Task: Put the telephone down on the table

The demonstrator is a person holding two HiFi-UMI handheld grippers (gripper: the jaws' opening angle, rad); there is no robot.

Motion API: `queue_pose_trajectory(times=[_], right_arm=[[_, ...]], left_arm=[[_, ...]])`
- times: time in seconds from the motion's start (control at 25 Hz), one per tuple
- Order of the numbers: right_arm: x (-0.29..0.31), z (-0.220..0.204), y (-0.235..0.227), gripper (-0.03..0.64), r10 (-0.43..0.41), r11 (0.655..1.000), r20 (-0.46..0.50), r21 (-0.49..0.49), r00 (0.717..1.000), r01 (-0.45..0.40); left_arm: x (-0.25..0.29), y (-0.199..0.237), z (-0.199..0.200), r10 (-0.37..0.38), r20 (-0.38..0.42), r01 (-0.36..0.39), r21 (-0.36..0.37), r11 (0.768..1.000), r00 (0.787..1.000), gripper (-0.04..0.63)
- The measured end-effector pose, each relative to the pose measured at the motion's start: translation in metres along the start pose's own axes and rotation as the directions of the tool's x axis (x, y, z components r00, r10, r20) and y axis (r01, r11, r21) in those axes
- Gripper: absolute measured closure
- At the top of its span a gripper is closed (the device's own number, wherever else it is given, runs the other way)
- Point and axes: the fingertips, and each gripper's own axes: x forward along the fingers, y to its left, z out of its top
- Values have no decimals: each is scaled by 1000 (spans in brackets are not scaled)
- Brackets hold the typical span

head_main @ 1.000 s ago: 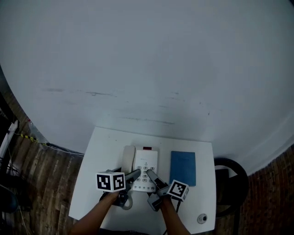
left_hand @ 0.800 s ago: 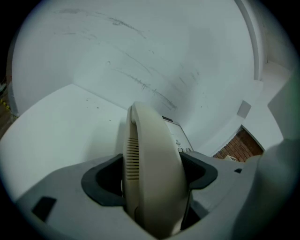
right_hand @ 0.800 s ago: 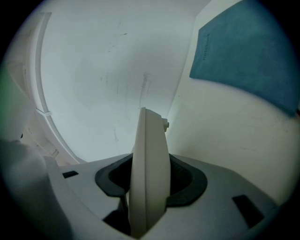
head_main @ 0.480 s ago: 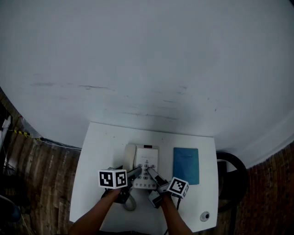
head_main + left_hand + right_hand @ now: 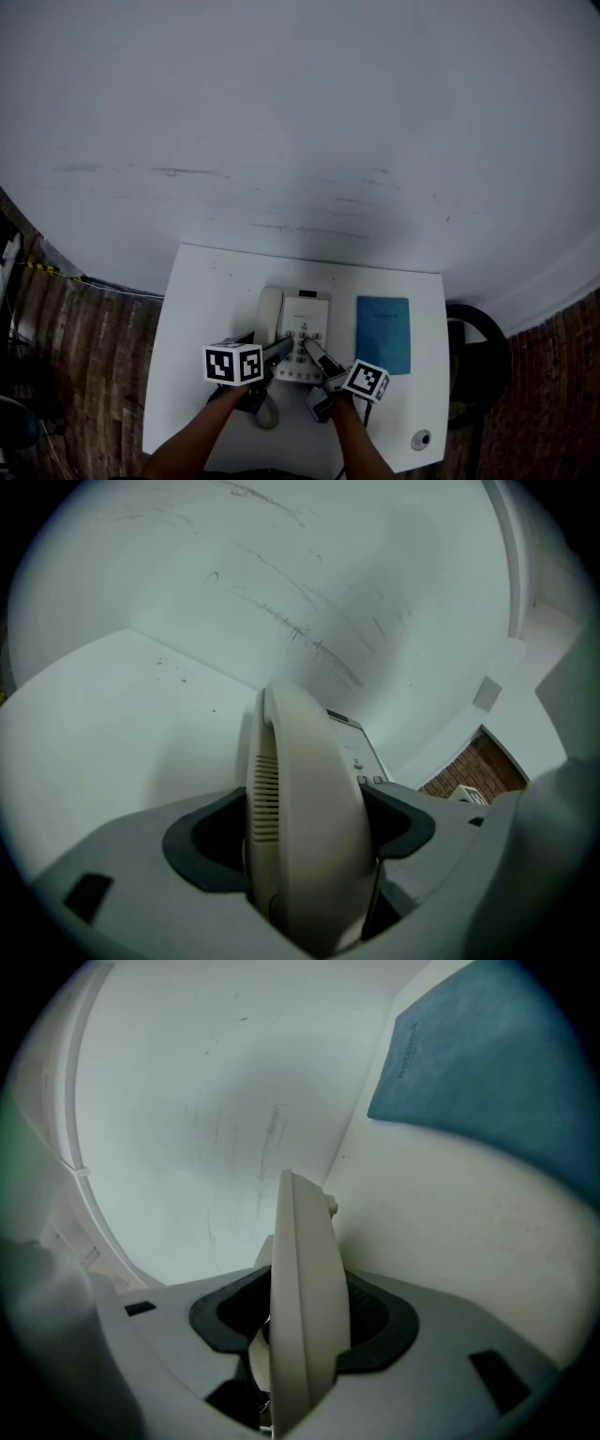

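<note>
Nothing much has moved: the left gripper fingers still pinch the cream plastic telephone by its handset, the right gripper fingers its other edge, keeping it level at the middle of the white desk.

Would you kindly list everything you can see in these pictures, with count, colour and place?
telephone: 1, cream, middle of the table, handset along its left side
cord: 1, pale, on the table at the telephone's near-left corner
book: 1, blue, flat on the table right of the telephone
round object: 1, small, grey, near-right corner of the table; too small to identify
table: 1, white, against the wall
chair: 1, black, right of the table
wall: white, scuffed, behind the table
floor: brown wood, both sides of the table
left gripper: 1, grey, closed on the telephone's handset side
right gripper: 1, grey, closed on the telephone's near edge
</note>
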Motion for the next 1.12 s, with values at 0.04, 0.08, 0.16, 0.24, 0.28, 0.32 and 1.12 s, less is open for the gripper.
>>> queue_pose_trajectory(times=[0.04, 0.08, 0.16, 0.24, 0.28, 0.32, 1.12], right_arm=[[0, 0, -1, 416, -2, 1000, -1, -2, 1000, 2], [0, 1, -1, 412, -1, 1000, -2, -9, 1000, 1], [0, 1, 0, 410, -4, 1000, -4, -29, 1000, 4], [0, 1, 1, 410, -16, 998, -6, -55, 1000, 16], [0, 1, 2, 410, -23, 997, -5, -73, 1000, 23], [0, 1, 2, 410, -32, 995, -5, -93, 999, 31], [-11, -1, -11, 356, -246, 949, -42, -213, 968, 232]], left_arm=[[1, -1, 0, -6, 2, 6, -2, 1000, 1000, 218], [2, -2, -1, -12, 4, 12, -5, 1000, 1000, 218], [3, -2, -1, -24, 12, 24, -12, 1000, 1000, 218], [3, -1, -1, -37, 25, 38, -25, 999, 999, 218], [3, 0, -1, -44, 32, 45, -33, 998, 999, 218], [3, 0, -2, -48, 38, 50, -40, 998, 998, 218], [4, -1, -11, -33, 26, 34, -11, 999, 999, 218]])
